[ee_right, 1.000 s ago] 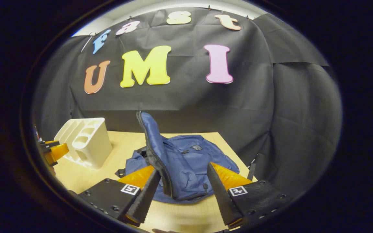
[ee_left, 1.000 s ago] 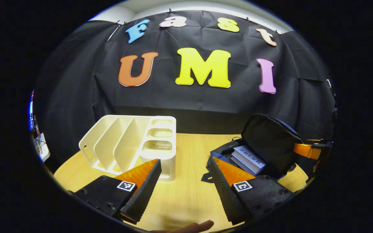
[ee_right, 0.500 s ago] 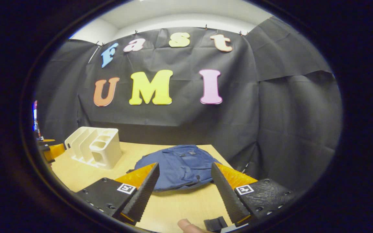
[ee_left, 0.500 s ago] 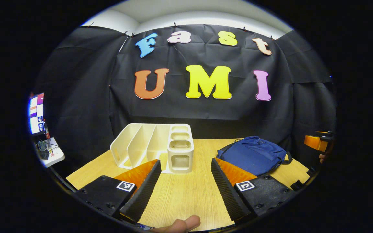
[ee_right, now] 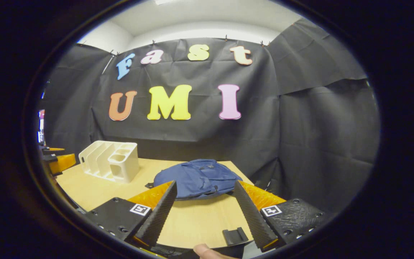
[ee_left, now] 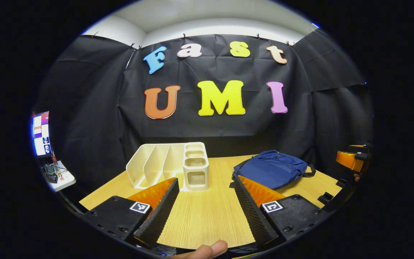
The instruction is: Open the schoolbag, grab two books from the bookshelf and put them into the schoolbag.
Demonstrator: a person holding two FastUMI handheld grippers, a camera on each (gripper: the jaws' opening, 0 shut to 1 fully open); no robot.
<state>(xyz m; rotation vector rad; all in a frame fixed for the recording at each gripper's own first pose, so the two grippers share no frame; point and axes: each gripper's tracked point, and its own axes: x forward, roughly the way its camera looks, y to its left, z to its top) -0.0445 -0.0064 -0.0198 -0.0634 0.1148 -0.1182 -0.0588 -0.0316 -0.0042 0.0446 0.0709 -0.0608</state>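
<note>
A blue schoolbag (ee_left: 271, 169) (ee_right: 198, 178) lies flat on the wooden table (ee_left: 207, 212) with its flap down; the books are hidden inside. The cream bookshelf (ee_left: 167, 165) (ee_right: 110, 160) stands to its left with bare slots. My left gripper (ee_left: 205, 207) is open over the table's near edge, nothing between its fingers. My right gripper (ee_right: 203, 210) is also open and holds nothing, short of the bag. The right gripper's tip shows at the far right of the left gripper view (ee_left: 350, 160); the left gripper's tip shows at the left edge of the right gripper view (ee_right: 59, 162).
A small side table with a screen (ee_left: 41, 133) stands off to the left. A black clip-like bracket (ee_right: 235, 236) sits at the table's near edge. A fingertip (ee_left: 203, 249) shows at the bottom of the left gripper view.
The bag's flap, held up one second ago with books showing inside, now lies down. Both grippers have pulled back and away from the bag and shelf.
</note>
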